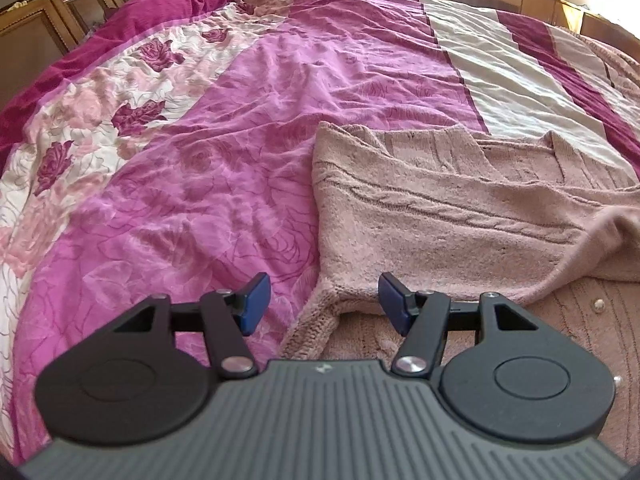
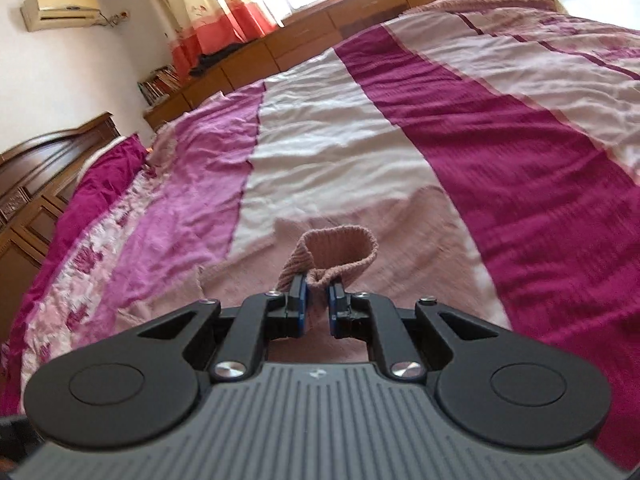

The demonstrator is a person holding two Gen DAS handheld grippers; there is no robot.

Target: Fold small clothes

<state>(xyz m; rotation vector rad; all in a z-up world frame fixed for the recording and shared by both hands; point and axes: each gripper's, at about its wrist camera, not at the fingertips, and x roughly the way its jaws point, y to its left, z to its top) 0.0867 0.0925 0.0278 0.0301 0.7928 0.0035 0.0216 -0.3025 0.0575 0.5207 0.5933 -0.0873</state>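
Note:
A dusty-pink knitted cardigan (image 1: 440, 216) lies on the bed, partly folded over itself, with small pearl buttons on the layer at lower right. My left gripper (image 1: 322, 302) is open and empty, its blue pads on either side of the folded sleeve corner (image 1: 316, 320) at the cardigan's near edge. My right gripper (image 2: 317, 300) is shut on the ribbed sleeve cuff (image 2: 340, 250) of the cardigan and holds it above the rest of the garment (image 2: 360, 216). The cuff loops up out of the jaws.
The bed is covered with a pink, magenta and cream quilt (image 1: 200, 152) with a rose print at the left. Wooden cabinets (image 2: 320, 20) run along the far side. A wooden headboard (image 2: 48, 152) stands at the left.

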